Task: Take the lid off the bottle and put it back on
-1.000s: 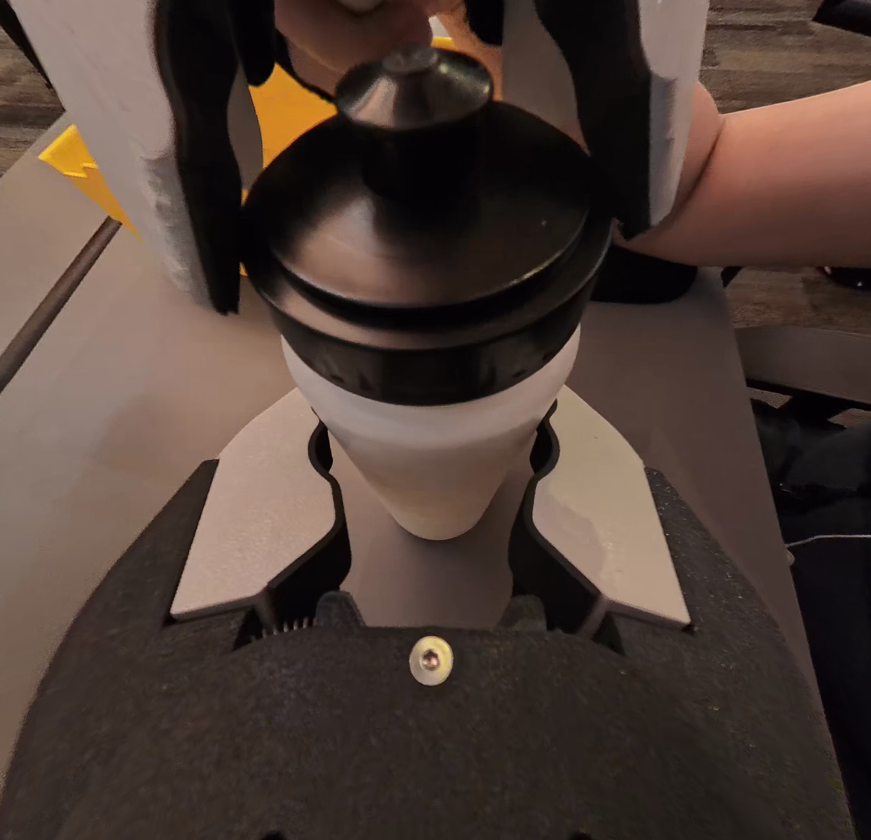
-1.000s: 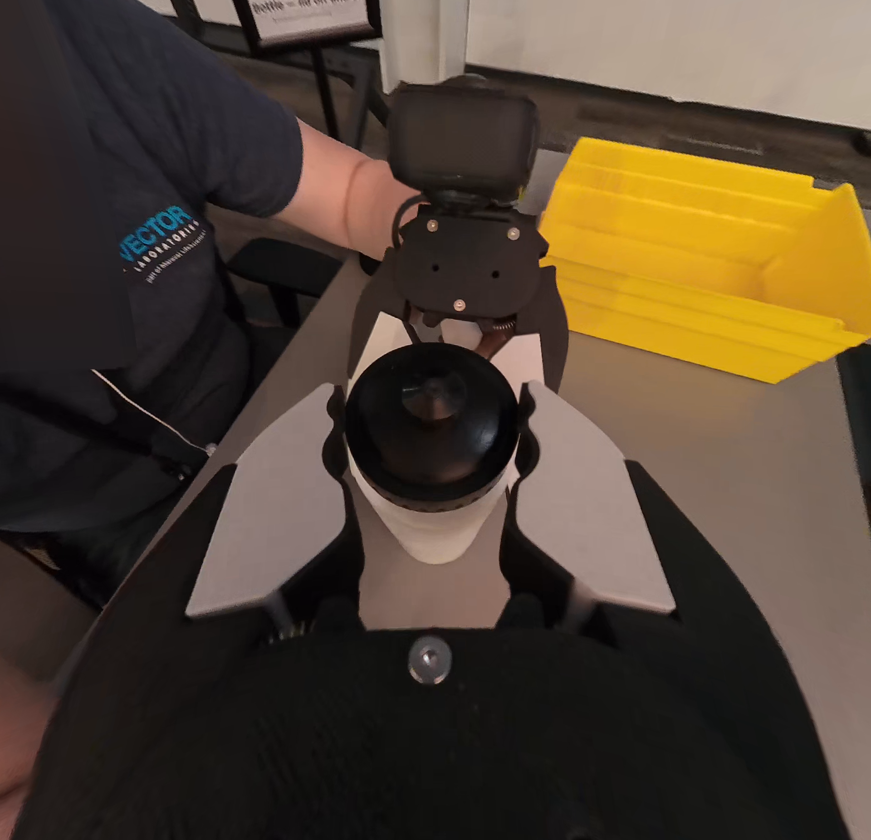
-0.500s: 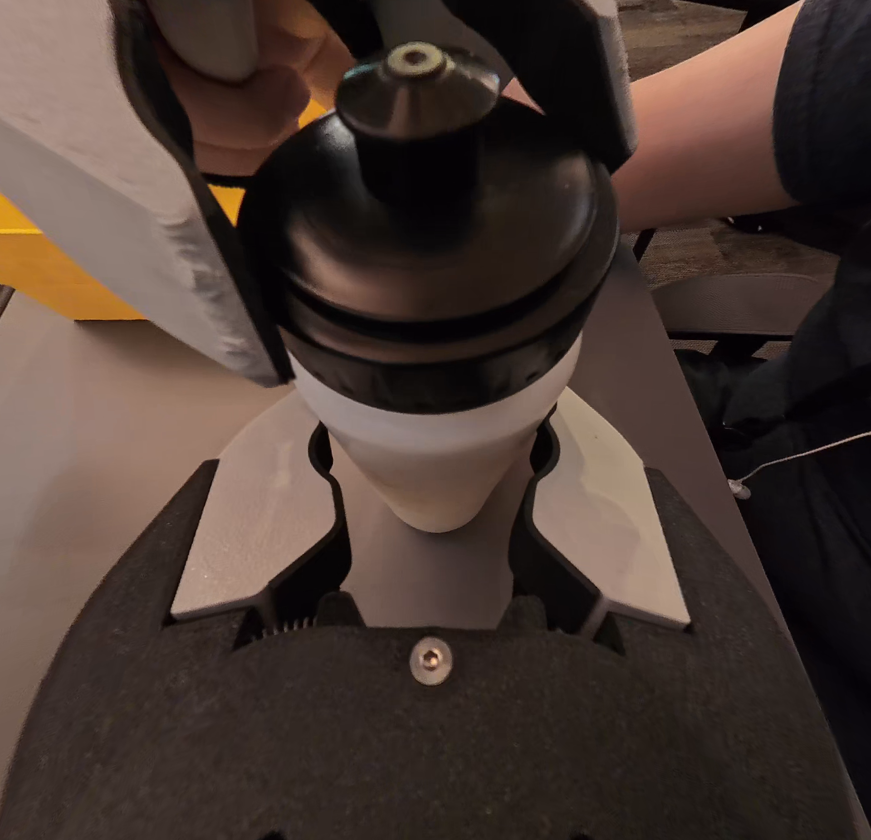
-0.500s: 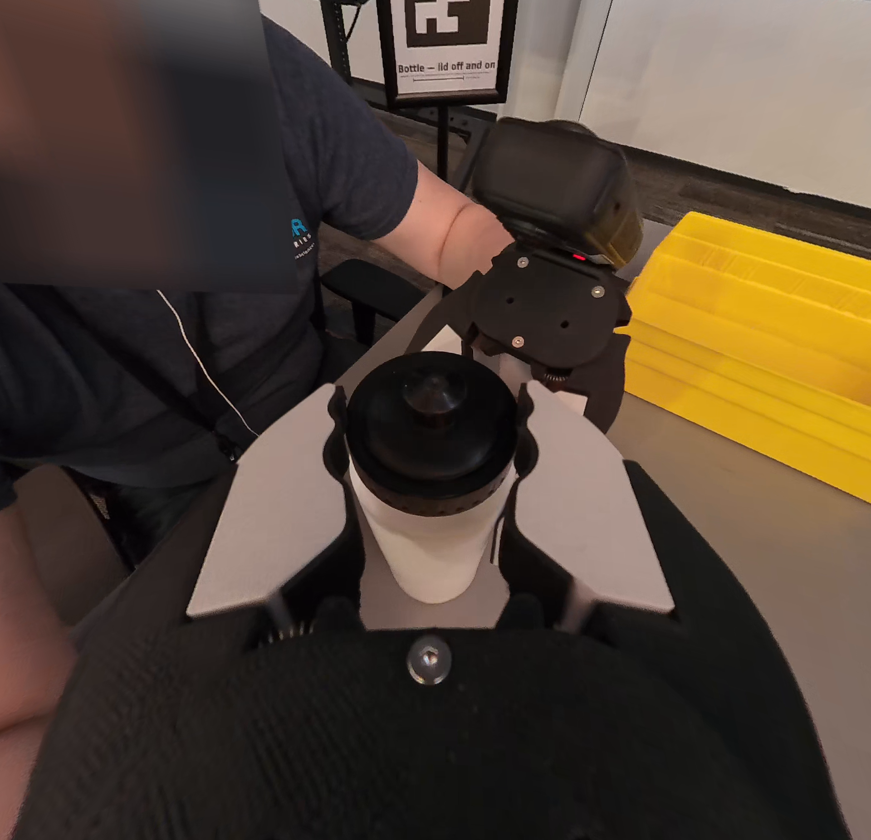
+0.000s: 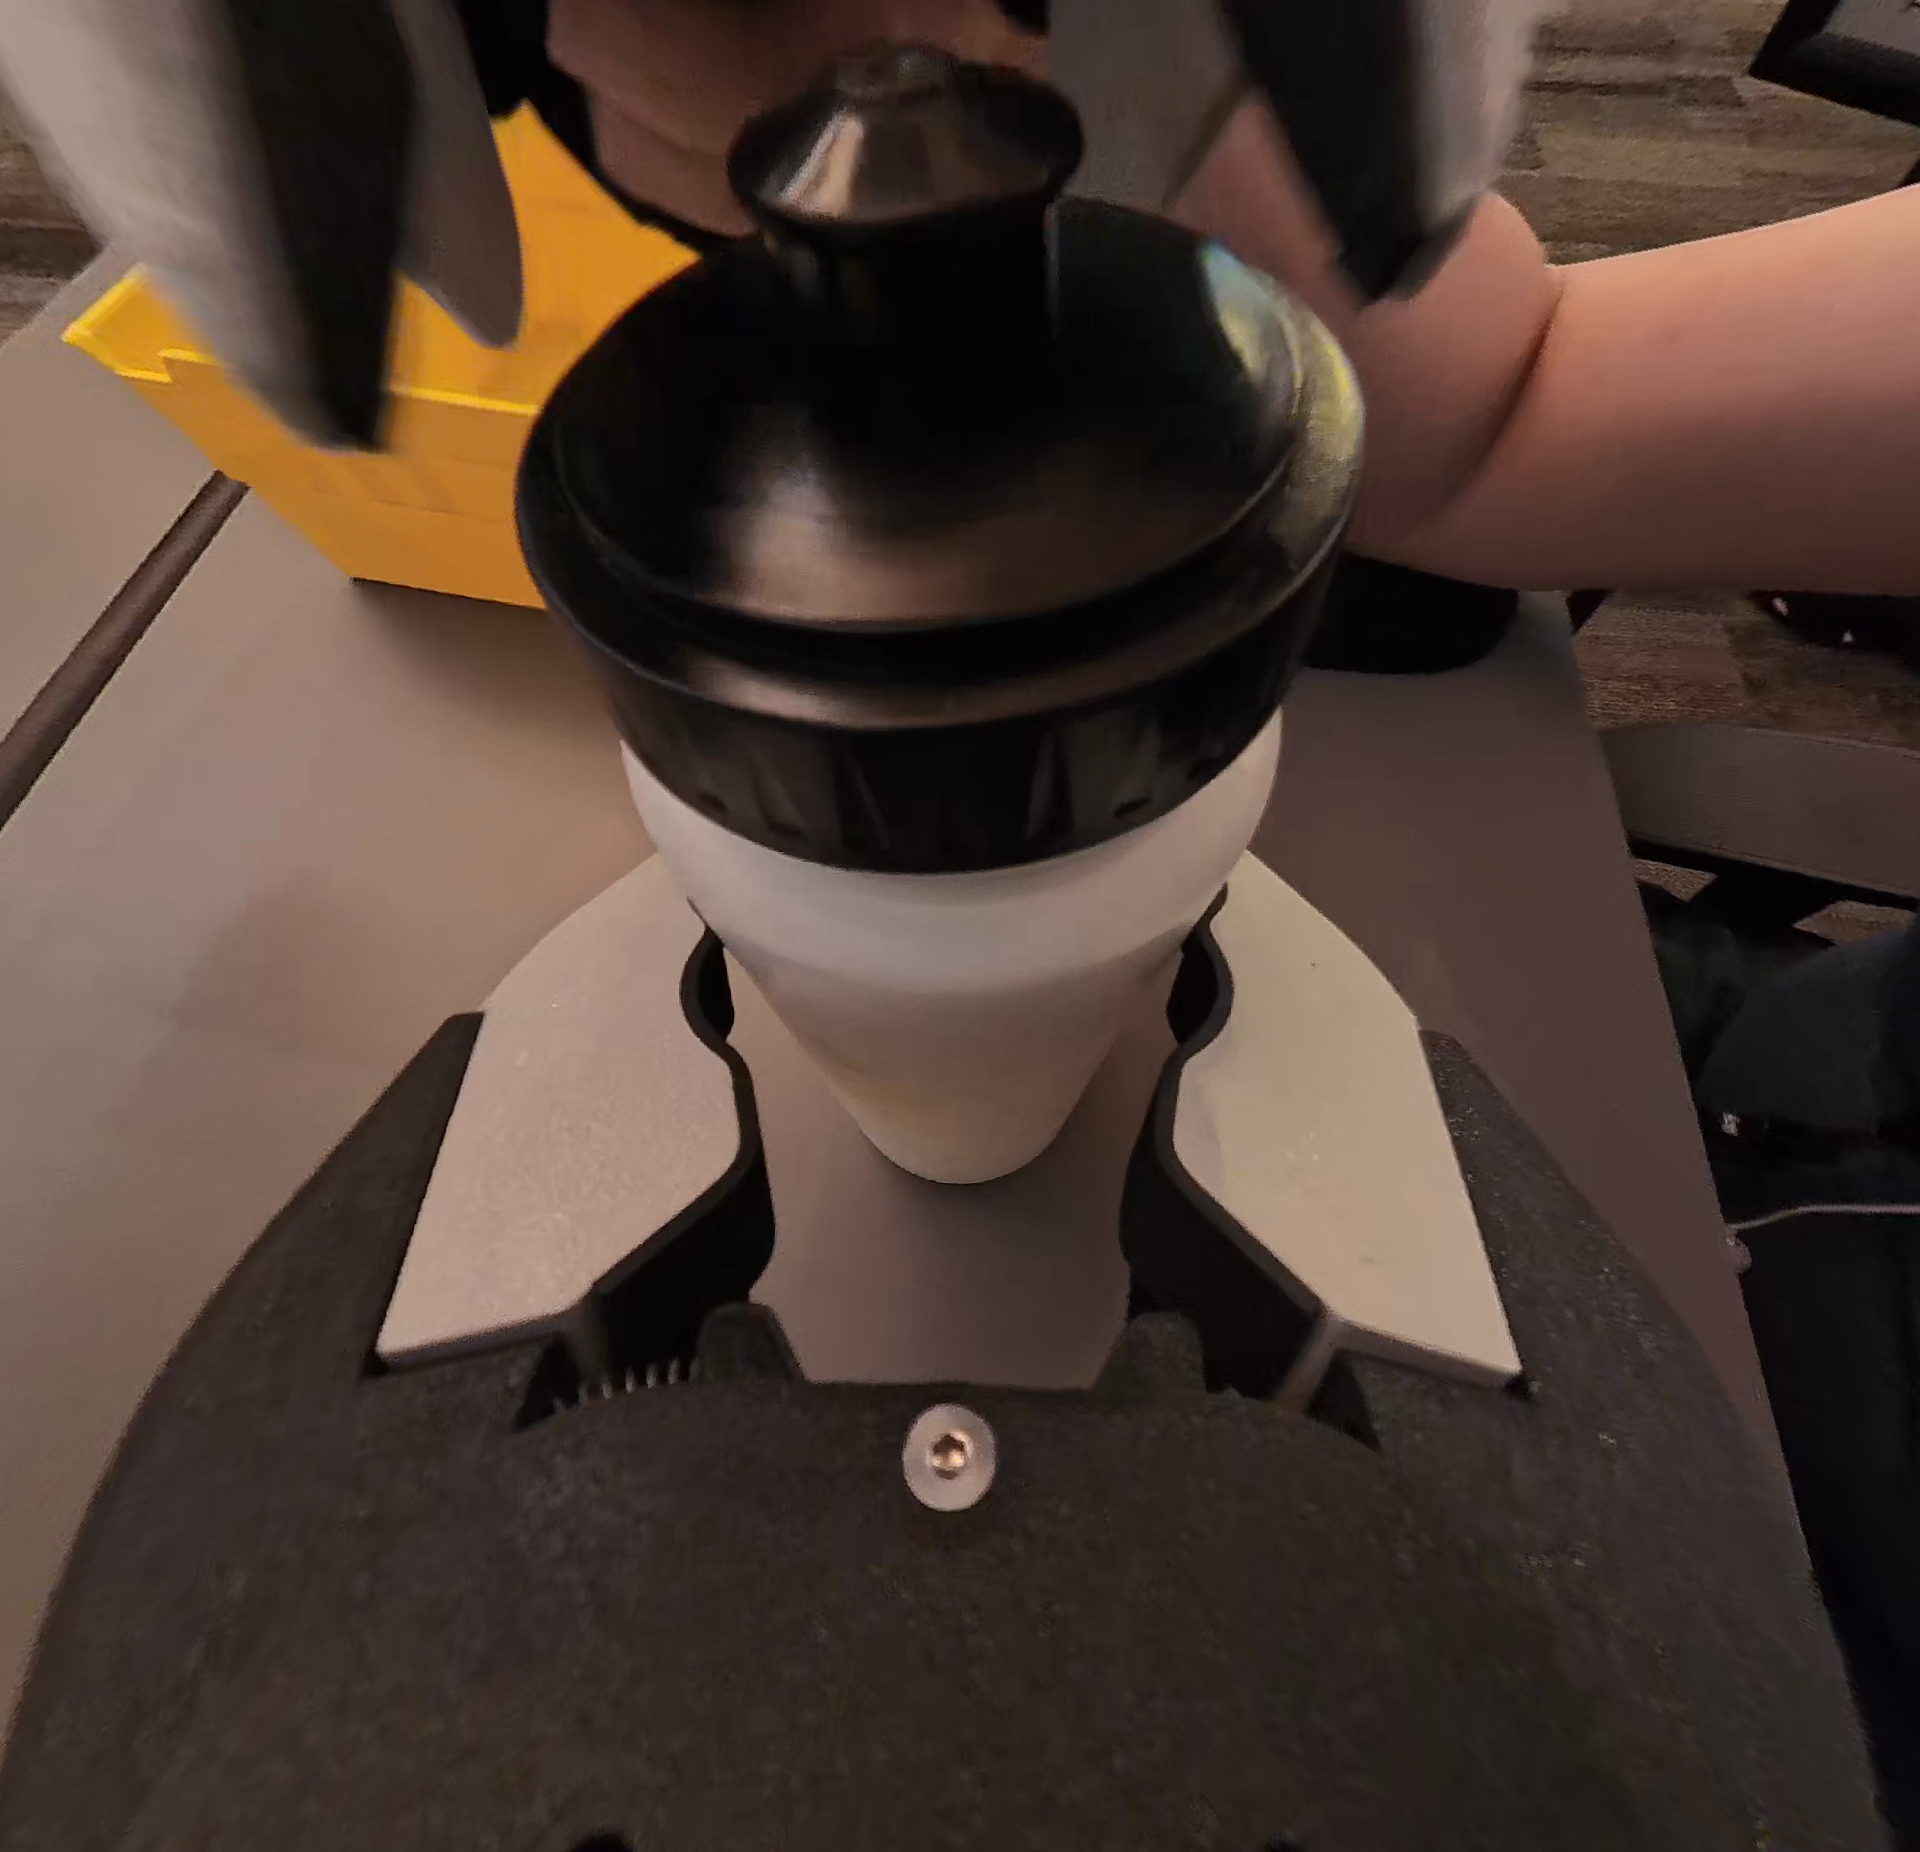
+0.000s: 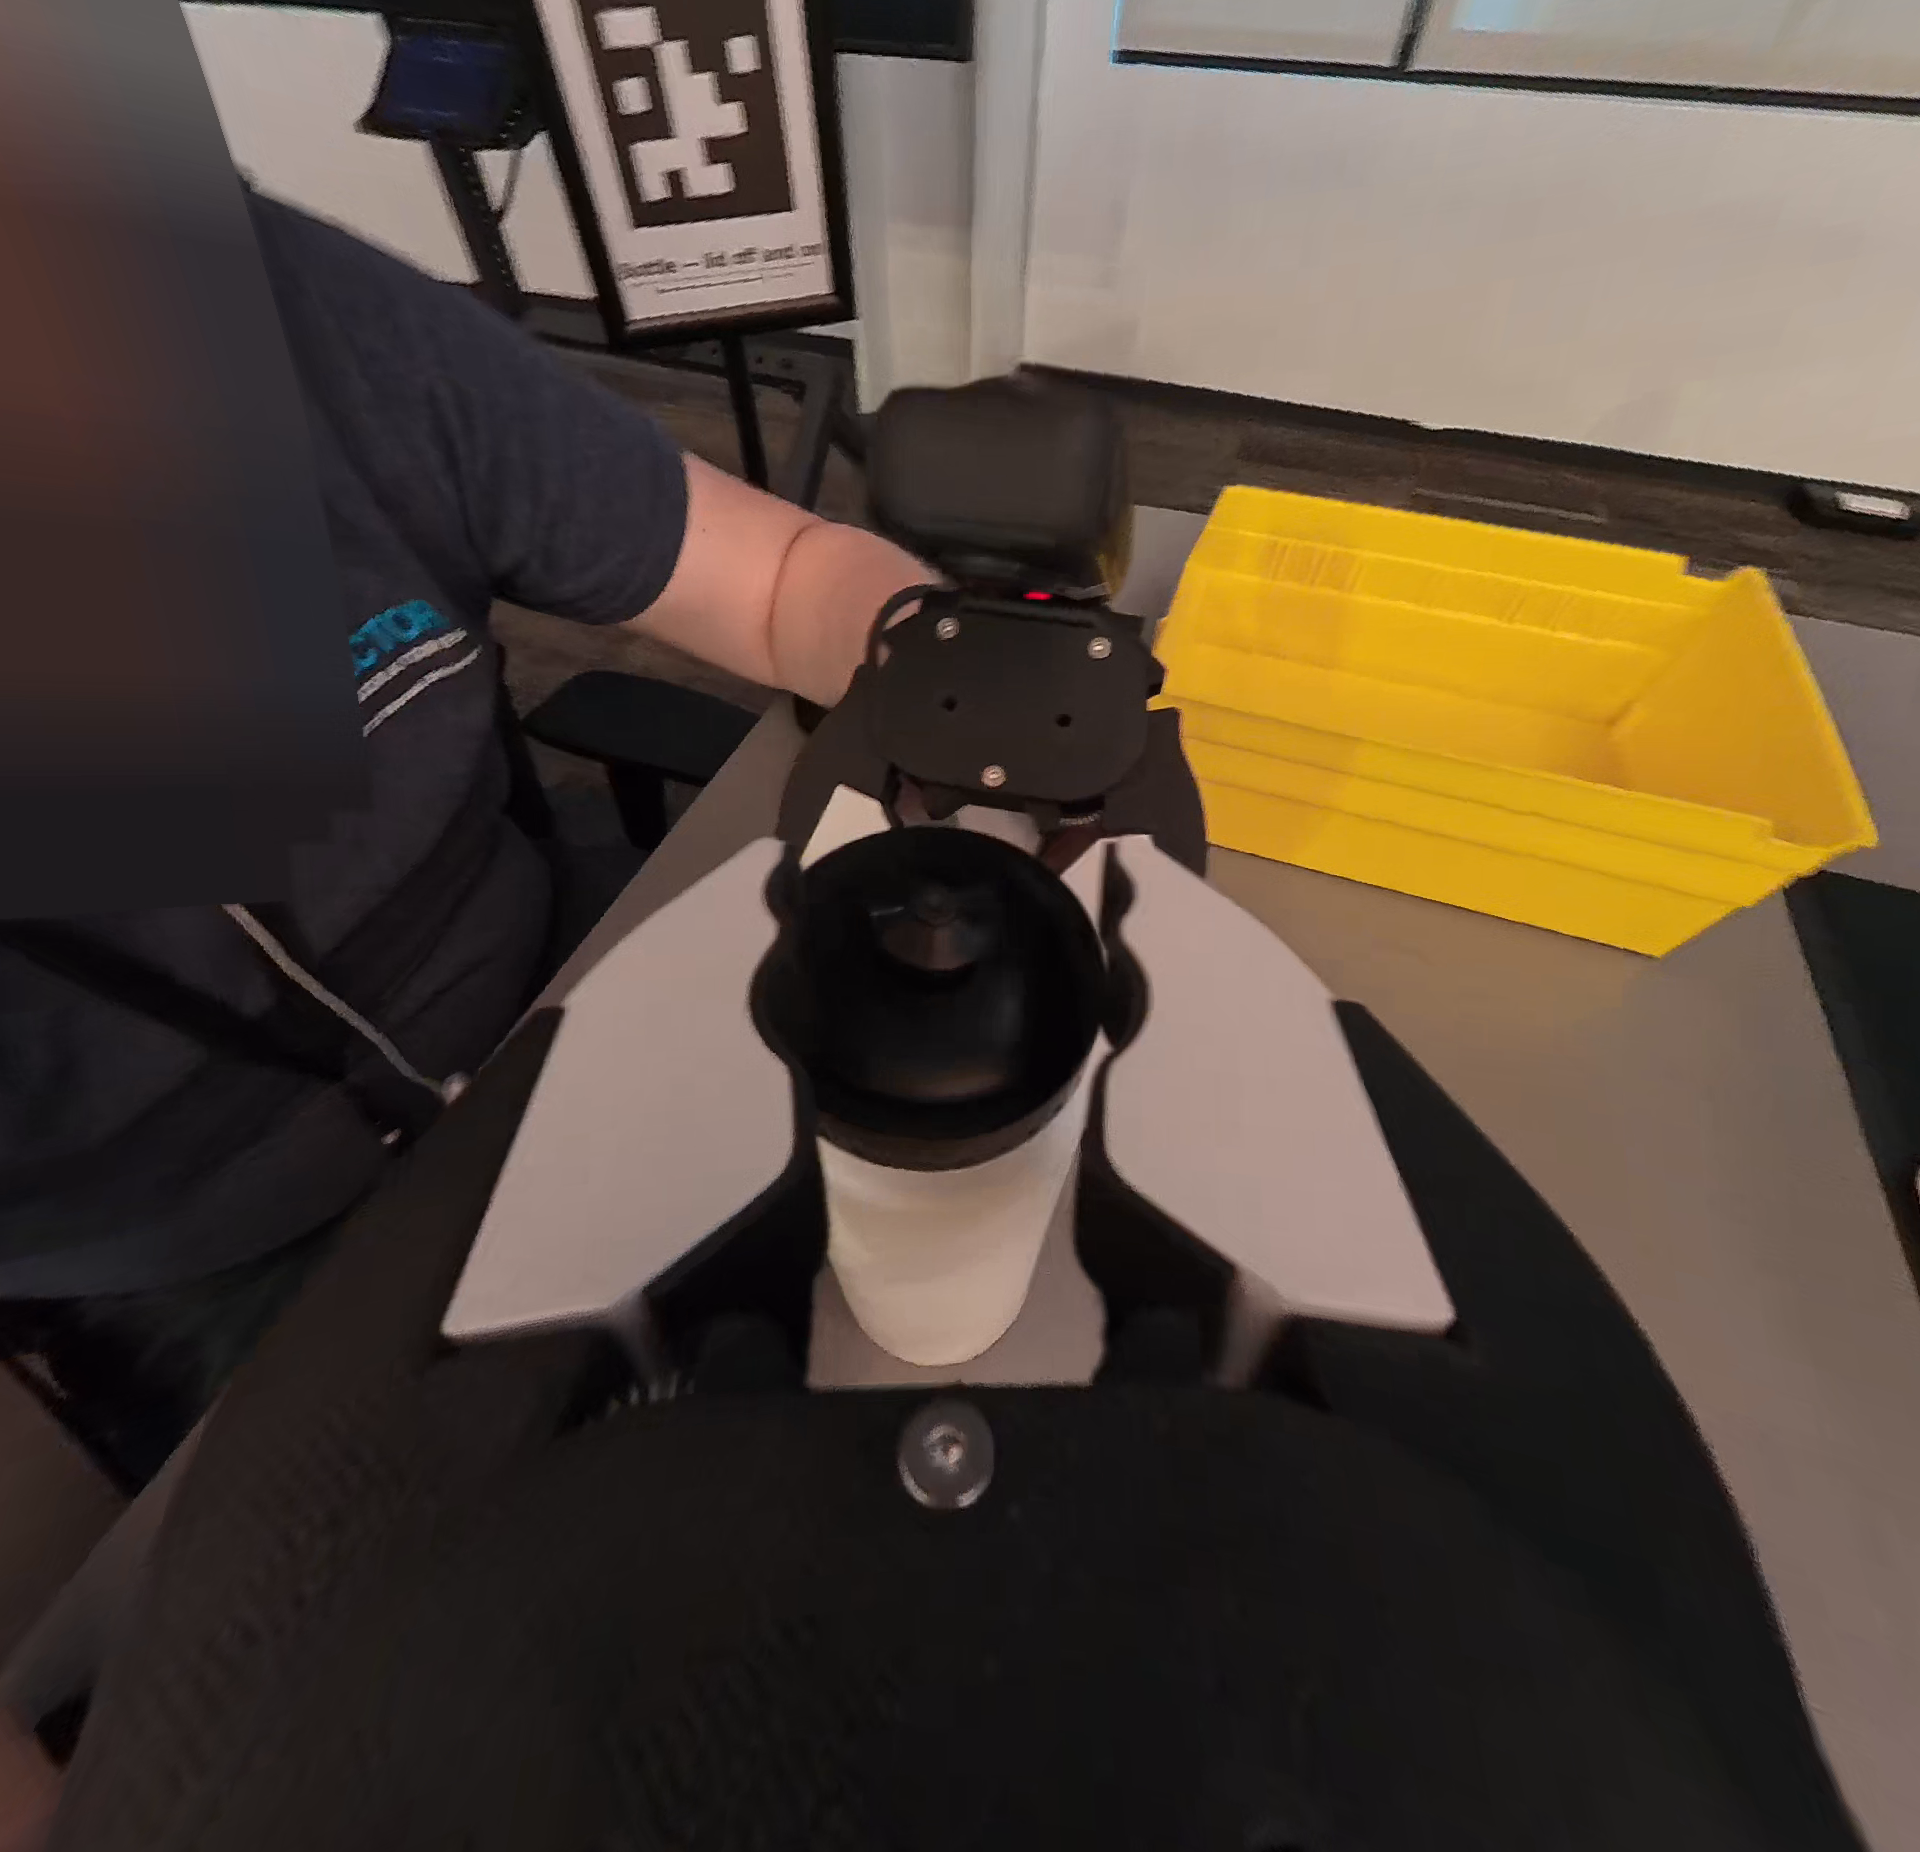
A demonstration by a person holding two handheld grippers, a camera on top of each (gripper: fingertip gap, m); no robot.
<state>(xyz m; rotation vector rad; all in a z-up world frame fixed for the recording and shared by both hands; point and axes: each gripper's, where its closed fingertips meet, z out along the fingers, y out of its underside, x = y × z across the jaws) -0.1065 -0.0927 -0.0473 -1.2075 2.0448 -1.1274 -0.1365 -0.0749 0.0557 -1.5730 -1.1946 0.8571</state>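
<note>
- Right wrist view: grey counter (image 6: 1455, 1075) carries a yellow bin (image 6: 1455, 763).
- White bottle (image 5: 966, 971) stands upright, clenched by the left tool (image 5: 961, 981).
- Right tool (image 6: 940, 981) grasps the black lid (image 6: 925, 1013); twisting could tip or spin the bottle.

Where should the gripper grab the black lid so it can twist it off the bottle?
Best guess: grab the black lid by its ribbed side band, coming down from above with one finger on each side. That band is round and grooved, so it should slip less than the smooth domed top or the thin spout. The white bottle stands upright, so the top is open.
</note>
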